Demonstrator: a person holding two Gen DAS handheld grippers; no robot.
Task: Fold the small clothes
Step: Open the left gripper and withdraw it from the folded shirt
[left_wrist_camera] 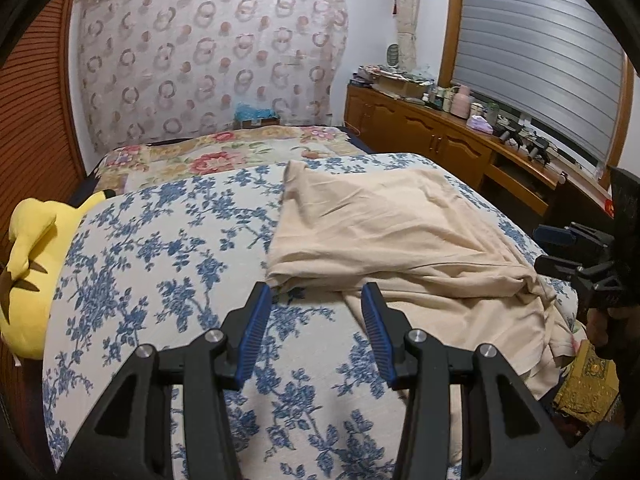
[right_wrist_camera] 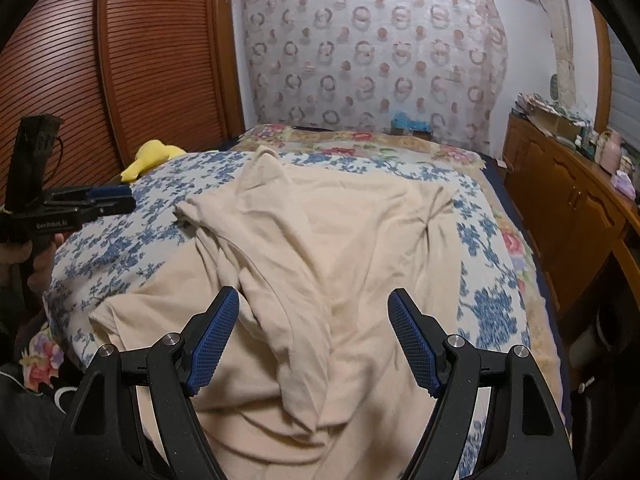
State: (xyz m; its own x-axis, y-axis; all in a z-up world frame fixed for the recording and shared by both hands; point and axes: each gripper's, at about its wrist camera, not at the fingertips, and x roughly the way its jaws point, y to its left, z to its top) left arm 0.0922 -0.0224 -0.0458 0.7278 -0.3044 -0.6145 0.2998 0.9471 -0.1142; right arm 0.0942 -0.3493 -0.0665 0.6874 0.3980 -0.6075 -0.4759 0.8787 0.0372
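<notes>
A beige garment (left_wrist_camera: 400,224) lies crumpled on the blue-flowered bedspread (left_wrist_camera: 160,240), with one part folded over itself and its near edge hanging off the bed. My left gripper (left_wrist_camera: 317,292) is open with nothing between its blue pads, and its tips sit just short of the garment's near left corner. In the right wrist view the garment (right_wrist_camera: 340,220) fills the middle. My right gripper (right_wrist_camera: 314,296) hovers over its near part, jaws wide and open, holding nothing. Each gripper shows in the other's view: the right gripper (left_wrist_camera: 540,248) at the far right, the left gripper (right_wrist_camera: 120,198) at the far left.
A yellow plush toy (left_wrist_camera: 28,264) rests at the bed's left edge. A wooden cabinet (left_wrist_camera: 440,136) crowded with small items runs along the right wall under a shuttered window. A louvered wooden door (right_wrist_camera: 120,60) stands on the left. A floral quilt (right_wrist_camera: 360,140) covers the far end.
</notes>
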